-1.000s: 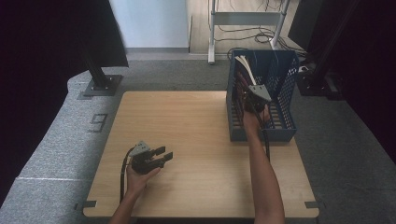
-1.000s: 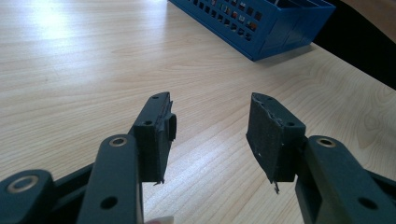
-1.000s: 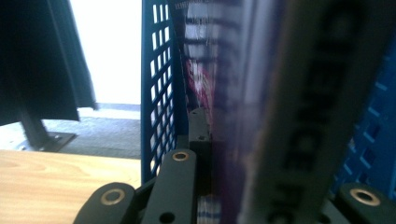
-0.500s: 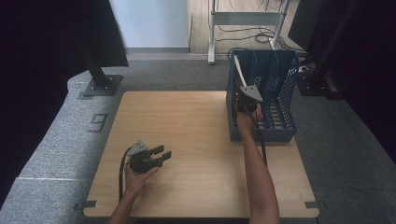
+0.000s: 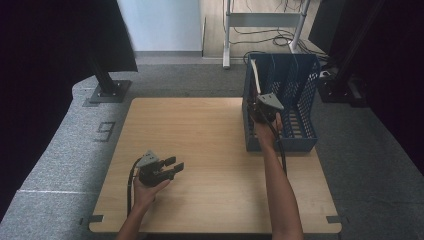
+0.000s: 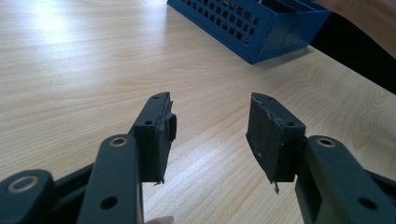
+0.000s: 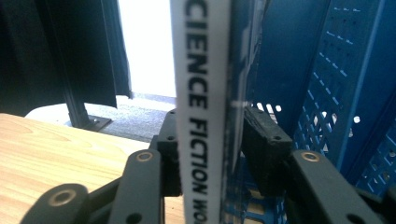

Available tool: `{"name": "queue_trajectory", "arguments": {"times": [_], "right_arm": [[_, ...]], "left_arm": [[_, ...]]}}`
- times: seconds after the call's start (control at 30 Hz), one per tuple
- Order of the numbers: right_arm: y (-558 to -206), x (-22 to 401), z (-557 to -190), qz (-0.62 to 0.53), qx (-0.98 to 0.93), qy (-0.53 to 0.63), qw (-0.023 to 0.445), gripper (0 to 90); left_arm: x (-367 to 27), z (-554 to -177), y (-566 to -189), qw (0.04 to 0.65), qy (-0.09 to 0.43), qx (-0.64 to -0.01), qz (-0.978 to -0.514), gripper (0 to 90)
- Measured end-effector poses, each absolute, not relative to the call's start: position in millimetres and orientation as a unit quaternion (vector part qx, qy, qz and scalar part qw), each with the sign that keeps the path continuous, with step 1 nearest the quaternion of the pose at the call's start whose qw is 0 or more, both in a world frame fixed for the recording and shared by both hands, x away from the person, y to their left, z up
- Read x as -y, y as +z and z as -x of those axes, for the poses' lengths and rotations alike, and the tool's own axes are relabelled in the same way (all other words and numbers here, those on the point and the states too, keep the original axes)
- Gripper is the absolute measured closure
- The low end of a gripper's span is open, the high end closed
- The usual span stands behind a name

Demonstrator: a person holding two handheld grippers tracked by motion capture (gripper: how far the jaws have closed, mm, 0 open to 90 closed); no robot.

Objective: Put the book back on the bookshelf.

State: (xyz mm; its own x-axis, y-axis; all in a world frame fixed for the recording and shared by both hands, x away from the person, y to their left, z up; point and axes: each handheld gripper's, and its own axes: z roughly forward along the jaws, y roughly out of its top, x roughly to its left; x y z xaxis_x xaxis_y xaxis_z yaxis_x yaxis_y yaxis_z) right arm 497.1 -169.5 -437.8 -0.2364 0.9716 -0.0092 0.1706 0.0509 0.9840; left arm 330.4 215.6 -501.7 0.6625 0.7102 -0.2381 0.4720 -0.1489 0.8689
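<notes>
**Q:** One book — where does it sit right now?

**Me:** Upright in the blue file rack at the upper right of the high view, against the rack's left wall, spine toward me. In my right gripper view the white spine, lettered "SCIENCE FICTION", runs top to bottom through the middle of the frame. I judge it stands on end so it slots in like a filed volume.

**Q:** And your right hand-held gripper?

**Me:** Its jaws have just been opening. The book is between them, but the pads have eased off it, so I'd call that released. My right forearm reaches straight up the frame from the bottom edge, the hand at the rack's near left corner.

**Q:** The left one?

**Me:** My left hand-held gripper hangs low over the bare tabletop at lower left, jaws parted around nothing, pointing right toward the rack. It's parked clear, I think, since the filing needs one hand.
</notes>
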Motion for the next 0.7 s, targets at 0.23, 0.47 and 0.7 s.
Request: {"name": "queue_trajectory", "arguments": {"times": [0.23, 0.47, 0.7], "right_arm": [[-438.7, 170.7, -496.6, -0.467, -0.615, 0.501, 0.392, 55.6], [-438.1, 172.6, -494.4, -0.466, -0.617, 0.504, 0.385, 52.6], [-436.8, 174.2, -492.3, -0.463, -0.622, 0.503, 0.382, 50.2]], "left_arm": [[-215.3, -330.6, -502.0, 0.519, 0.114, -0.394, -0.750, 49.8], [-213.6, -330.4, -502.5, 0.518, 0.112, -0.391, -0.753, 49.8], [-213.9, -330.6, -502.5, 0.517, 0.112, -0.392, -0.753, 49.7]]}}
